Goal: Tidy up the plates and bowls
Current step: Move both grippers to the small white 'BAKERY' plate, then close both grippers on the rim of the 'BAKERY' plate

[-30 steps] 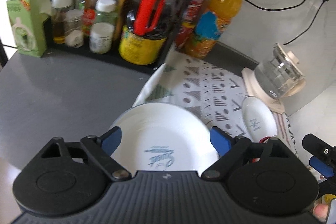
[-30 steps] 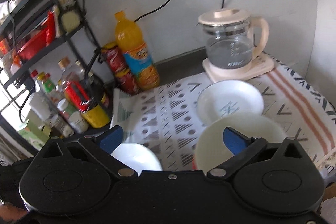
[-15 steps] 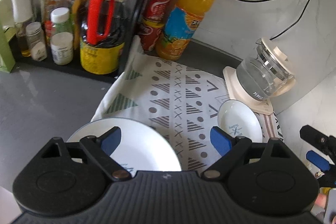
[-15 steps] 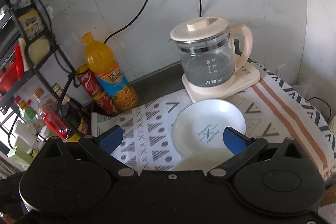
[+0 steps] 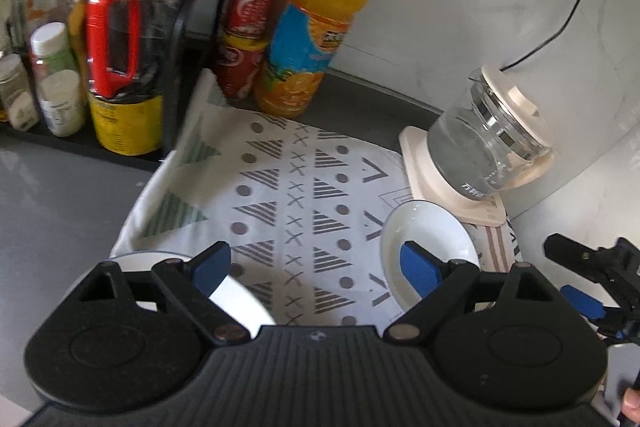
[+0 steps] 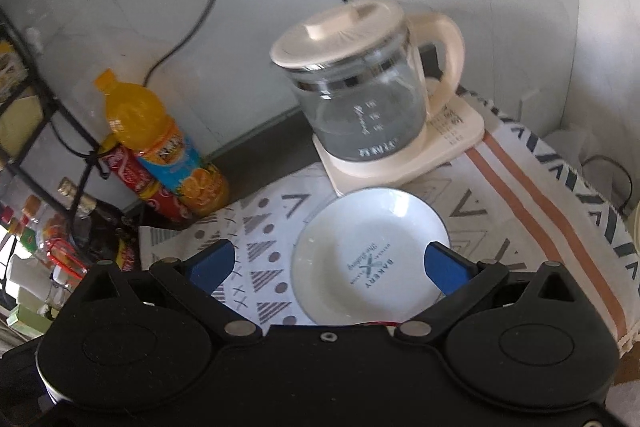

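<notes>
A small white dish with a "BAKERY" print lies on the patterned cloth in front of the glass kettle. My right gripper hovers above it, open, with the right fingertip over the dish's right rim and the left one well clear of it. In the left wrist view the same dish sits partly behind the right finger of my left gripper, which is open and empty. A larger white plate shows at the lower left, under that gripper's left finger. The right gripper appears at the far right edge.
A glass kettle on a cream base stands just behind the dish. An orange drink bottle and red cans stand by the wall. A black rack with several bottles and jars fills the left. Black cords hang down the wall.
Both grippers have moved right and toward the kettle. The large plate slid to the left view's lower left. In the right view a cream bowl dropped out of sight and the small dish came closer.
</notes>
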Tool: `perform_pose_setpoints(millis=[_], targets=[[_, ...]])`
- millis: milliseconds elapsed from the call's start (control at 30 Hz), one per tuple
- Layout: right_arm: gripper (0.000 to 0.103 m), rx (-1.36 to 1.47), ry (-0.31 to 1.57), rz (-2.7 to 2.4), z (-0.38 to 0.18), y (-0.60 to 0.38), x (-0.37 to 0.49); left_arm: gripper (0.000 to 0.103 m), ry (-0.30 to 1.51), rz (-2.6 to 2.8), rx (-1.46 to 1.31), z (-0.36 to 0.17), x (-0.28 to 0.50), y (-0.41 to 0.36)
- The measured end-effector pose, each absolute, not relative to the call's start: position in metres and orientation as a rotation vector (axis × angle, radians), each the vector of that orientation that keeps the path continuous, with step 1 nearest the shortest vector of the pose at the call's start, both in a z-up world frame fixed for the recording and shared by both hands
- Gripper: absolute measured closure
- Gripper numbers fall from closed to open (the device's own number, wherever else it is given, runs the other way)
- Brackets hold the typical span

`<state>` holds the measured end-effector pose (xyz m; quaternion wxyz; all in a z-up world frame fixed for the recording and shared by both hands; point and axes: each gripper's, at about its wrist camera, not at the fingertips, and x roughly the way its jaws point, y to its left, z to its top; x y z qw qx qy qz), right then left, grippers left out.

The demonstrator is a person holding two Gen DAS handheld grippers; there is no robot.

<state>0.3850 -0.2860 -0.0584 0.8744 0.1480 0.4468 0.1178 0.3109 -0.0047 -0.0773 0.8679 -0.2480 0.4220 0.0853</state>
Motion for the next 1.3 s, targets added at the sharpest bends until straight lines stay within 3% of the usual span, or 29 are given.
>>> perform_pose_setpoints(millis=[367,600,867,1133,1300], targets=[[0.018,0.294,1.089,0.225,-0.104,-0.309,0.428,0.017,0.937,0.116,-0.569,-0.105,0.357,-0.028],[0.023,0.306,1.181,0.261,-0.133,-0.322,0.448,0.04,1.007,0.087,-0.619,-0.138,0.384,-0.038],[0.038,0.347,1.28,0.301,-0.163,-0.333,0.465,0.058,1.105,0.06,-0.657,-0.171,0.41,-0.05],[0.061,0.356,1.347,0.339,-0.187,-0.335,0.473,0.078,1.171,0.062,-0.693,-0.195,0.423,-0.055],[0.069,0.356,1.374,0.363,-0.198,-0.335,0.474,0.086,1.201,0.065,-0.7,-0.205,0.427,-0.058]])
